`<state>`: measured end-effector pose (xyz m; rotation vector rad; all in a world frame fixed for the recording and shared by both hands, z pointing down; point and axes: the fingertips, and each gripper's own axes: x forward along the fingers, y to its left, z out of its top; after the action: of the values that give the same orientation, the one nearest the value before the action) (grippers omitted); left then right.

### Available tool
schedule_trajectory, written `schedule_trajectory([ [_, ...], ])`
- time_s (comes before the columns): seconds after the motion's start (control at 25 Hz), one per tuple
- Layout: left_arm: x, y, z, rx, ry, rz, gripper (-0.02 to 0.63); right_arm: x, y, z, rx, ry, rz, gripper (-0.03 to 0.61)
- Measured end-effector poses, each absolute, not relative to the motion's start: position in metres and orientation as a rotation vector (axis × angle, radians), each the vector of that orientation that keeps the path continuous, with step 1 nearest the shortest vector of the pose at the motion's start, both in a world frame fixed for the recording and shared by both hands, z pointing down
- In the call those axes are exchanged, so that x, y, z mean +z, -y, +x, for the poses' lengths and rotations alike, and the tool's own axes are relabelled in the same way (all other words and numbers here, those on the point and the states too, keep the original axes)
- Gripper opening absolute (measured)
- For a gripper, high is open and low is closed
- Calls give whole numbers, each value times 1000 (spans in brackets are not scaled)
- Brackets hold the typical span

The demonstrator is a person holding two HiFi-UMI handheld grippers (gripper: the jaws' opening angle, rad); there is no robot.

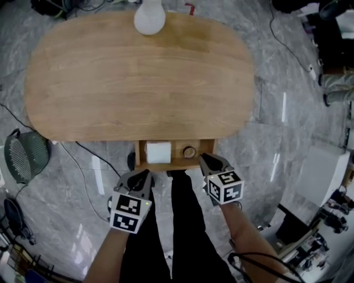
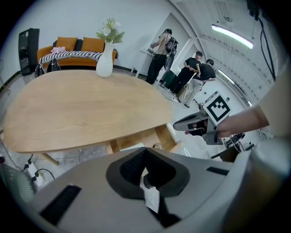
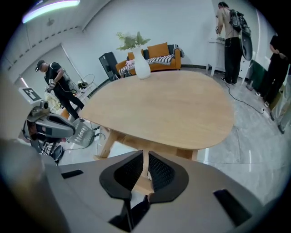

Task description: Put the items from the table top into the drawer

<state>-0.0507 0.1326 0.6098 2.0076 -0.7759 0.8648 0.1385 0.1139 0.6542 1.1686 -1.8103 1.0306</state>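
Observation:
A small wooden drawer (image 1: 168, 165) stands pulled out under the front edge of the oval wooden table (image 1: 138, 77). Inside it lie a white box-like item (image 1: 159, 152) and a small round item (image 1: 189, 152). The table top bears only a white vase (image 1: 149, 16) at its far edge. My left gripper (image 1: 148, 174) hangs just in front of the drawer's left corner, shut and holding nothing. To the right of the drawer front, my right gripper (image 1: 202, 157) has its jaws together and carries nothing. In the left gripper view the drawer (image 2: 164, 136) shows beyond the closed pads.
A dark mesh fan (image 1: 25, 155) and cables lie on the marble floor to the left. The person's legs stand right behind the drawer. An orange sofa (image 2: 72, 45) and several people (image 2: 191, 73) are far across the room.

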Motion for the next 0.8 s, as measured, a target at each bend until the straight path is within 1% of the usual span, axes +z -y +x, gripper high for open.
schedule_trajectory([
  [0.28, 556, -117, -60, 880, 742, 2099, 2, 587, -100, 126, 958, 1903, 1185, 40],
  [0.44, 517, -114, -58, 885, 747, 2138, 2, 537, -99, 139, 940, 1961, 1205, 32],
  [0.64, 465, -117, -62, 870, 783, 2158, 2, 471, -111, 149, 994, 2002, 1308, 32],
  [0.8, 424, -111, -72, 850, 786, 2185, 1, 422, -113, 141, 1032, 2045, 1378, 32],
])
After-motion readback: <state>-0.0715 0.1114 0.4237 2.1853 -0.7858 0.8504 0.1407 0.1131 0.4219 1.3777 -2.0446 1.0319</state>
